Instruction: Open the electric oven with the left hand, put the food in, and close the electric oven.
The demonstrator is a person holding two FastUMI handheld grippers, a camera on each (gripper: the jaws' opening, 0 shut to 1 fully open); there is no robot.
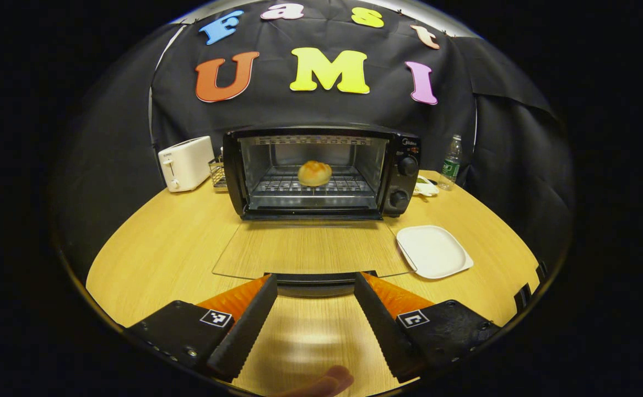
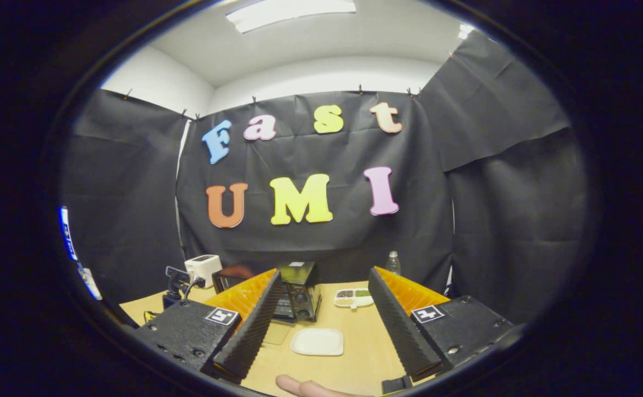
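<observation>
oven: electric oven [image 1: 321, 171] sits centre frame in the left gripper view, cavity open, control knobs on its right side
door: glass oven door [image 1: 310, 248] is dropped flat toward the camera, lying over the wooden table [image 1: 150, 259]
handle: door handle [image 1: 314, 282] is the dark bar along the door's near edge, long axis running left-right across the frame, low centre
food: bread roll [image 1: 314, 173] rests on the wire rack inside the cavity, mid frame, so the food looks already loaded
left gripper: left gripper [image 1: 314, 289] has jaws spread wide, gripping nothing; the handle lies just ahead of the tips, crosswise between the two fingers
right gripper: right gripper [image 2: 324, 300] is raised and wide open, empty; in the right gripper view the oven shows small behind its left finger, lower centre, well apart
plate: white square plate [image 1: 434, 251] is empty, right of the door on the table, lower right of centre
other items: white toaster [image 1: 185, 162] upper left of the oven; water bottle [image 1: 451, 162] to its right
key relation: handle is dead ahead of the left gripper and square to its fingers; left is much the nearer of the two
step judged: closing the door remains; likely needs the left gripper under or on the handle, lifting up and away
risk: door may slip off open fingers if the lift goes off-centre
</observation>
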